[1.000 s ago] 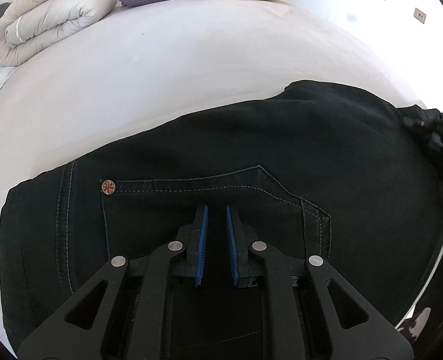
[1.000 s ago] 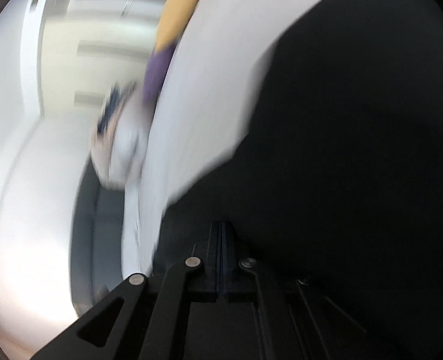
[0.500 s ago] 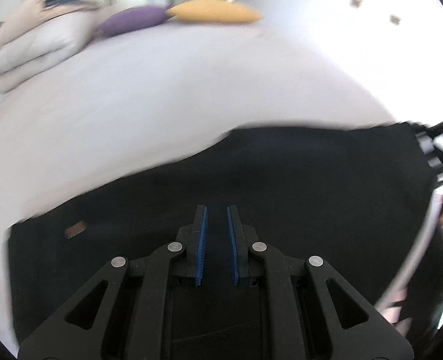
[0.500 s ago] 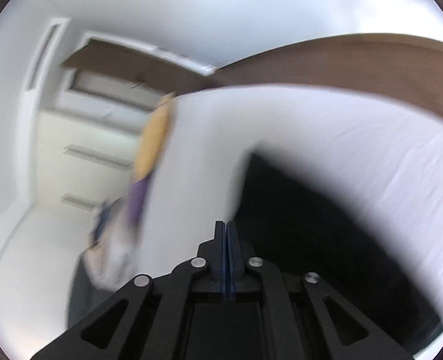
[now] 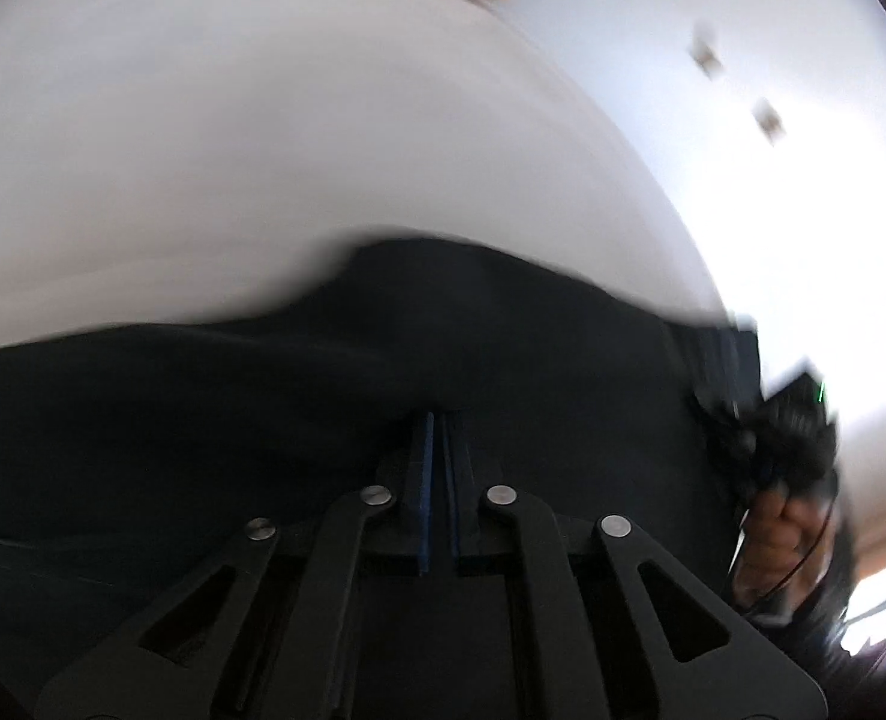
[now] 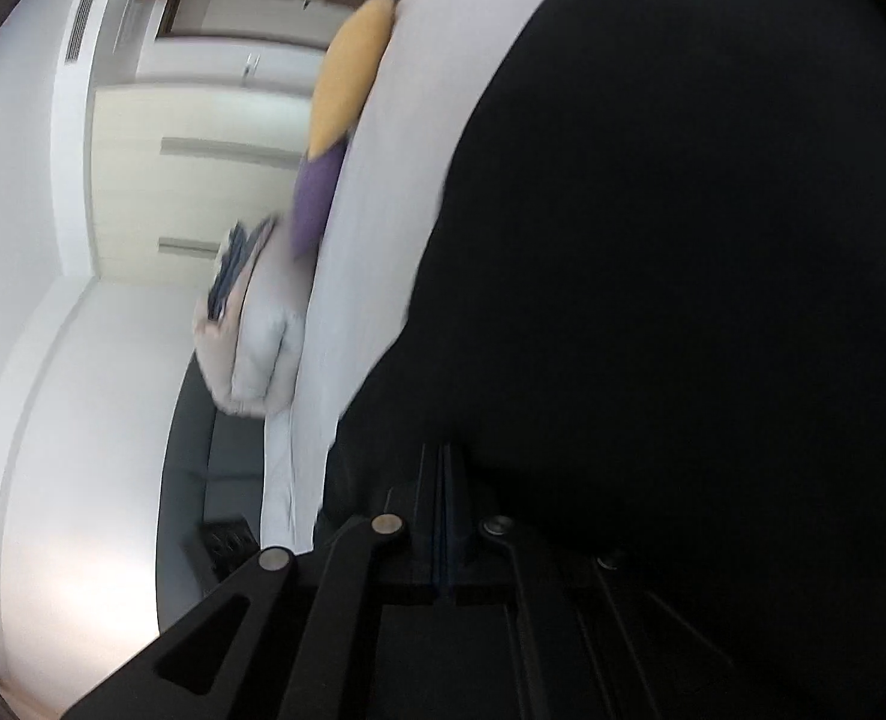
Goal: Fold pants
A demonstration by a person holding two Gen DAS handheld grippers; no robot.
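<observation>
Pants: the black pants (image 5: 335,396) are lying across the near part of the white bed (image 5: 275,138), and their upper edge is rising in a soft hump; in the right wrist view the same dark cloth (image 6: 682,276) is filling most of the picture.
Left gripper: the left gripper (image 5: 440,426) is sitting low in the cloth, its blue-padded fingers (image 5: 426,456) nearly pressed together, leaving only a thin slit and pinching a fold of the pants at their tips.
Right gripper: the right gripper (image 6: 443,462) is showing its fingers (image 6: 432,498) pressed together at the edge of the pants; whether cloth is lying between them cannot be told, as all is dark and blurred there.
Right gripper from the left: it (image 5: 766,438) is appearing at the right edge of the pants, with the hand (image 5: 781,534) below gripping its handle.
Background: a yellow pillow (image 6: 353,84), a purple pillow (image 6: 317,198) and a folded pale duvet (image 6: 257,336) are resting at the far end of the bed.
</observation>
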